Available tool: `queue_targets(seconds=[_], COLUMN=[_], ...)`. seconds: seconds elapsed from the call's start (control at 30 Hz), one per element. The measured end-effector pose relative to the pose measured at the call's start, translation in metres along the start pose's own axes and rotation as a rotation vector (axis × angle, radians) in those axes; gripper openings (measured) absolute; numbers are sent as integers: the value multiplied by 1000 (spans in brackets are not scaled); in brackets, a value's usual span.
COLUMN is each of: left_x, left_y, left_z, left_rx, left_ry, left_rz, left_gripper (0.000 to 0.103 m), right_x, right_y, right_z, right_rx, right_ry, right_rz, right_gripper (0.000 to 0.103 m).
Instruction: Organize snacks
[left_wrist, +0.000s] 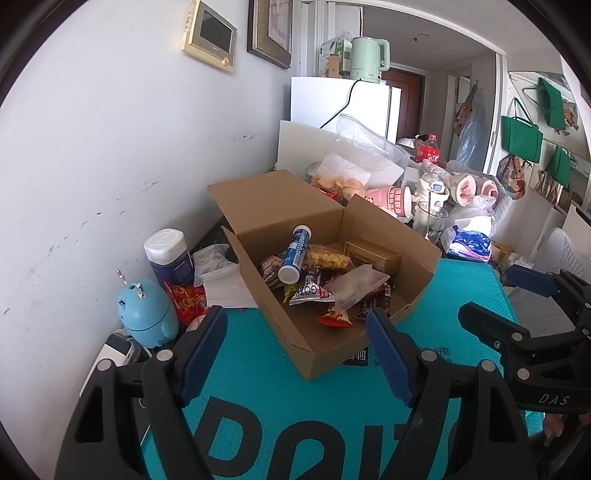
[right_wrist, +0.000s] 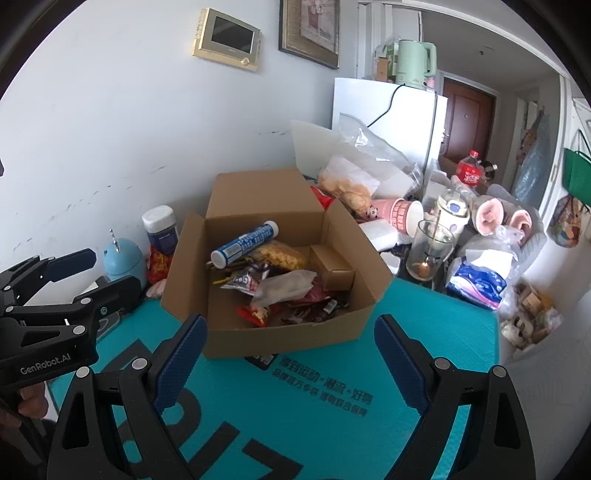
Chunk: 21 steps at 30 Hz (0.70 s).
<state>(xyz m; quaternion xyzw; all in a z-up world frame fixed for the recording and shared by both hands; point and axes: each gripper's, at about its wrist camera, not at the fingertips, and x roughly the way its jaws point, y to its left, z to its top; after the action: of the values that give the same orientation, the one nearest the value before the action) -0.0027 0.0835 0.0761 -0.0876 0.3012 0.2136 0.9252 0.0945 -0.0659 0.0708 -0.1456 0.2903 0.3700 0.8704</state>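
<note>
Cardboard box (right_wrist: 280, 332) sits open on teal mat (right_wrist: 424, 332), snacks heaped inside. Left gripper (left_wrist: 295, 328) and right gripper (right_wrist: 291, 339) are held before it, jaws spread, nothing between. Tube (right_wrist: 243, 244) judged rigid, light, slippery: mid-barrel grasp advised. Foil packets (right_wrist: 243, 282) judged soft, crushable

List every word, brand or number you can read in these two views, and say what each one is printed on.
"GenRobot.AI": body of the black left gripper.
"DAS": body of the black right gripper.
"GO...", cut off: silver-and-purple snack packet in the brown cardboard box.
Large black letters on the teal padded mailer: cropped, unreadable.
Chinese print on the mailer, the pink paper cup, the red cola bottle and the blue-and-white tube: too small.
</note>
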Motion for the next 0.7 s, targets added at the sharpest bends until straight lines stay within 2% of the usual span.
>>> queue_targets(seconds=[0.43,0.7], left_x=[6,9], left_y=[0,-2], left_z=[-2,-4], left_rx=[-14,0], left_ry=[30,45], left_rz=[-13,6], left_gripper=[77,77], right_x=[0,1], right_y=[-2,-2], right_z=[1,0], right_rx=[9,7], right_ry=[1,3], right_rz=[-5,-8], right_gripper=[93,93])
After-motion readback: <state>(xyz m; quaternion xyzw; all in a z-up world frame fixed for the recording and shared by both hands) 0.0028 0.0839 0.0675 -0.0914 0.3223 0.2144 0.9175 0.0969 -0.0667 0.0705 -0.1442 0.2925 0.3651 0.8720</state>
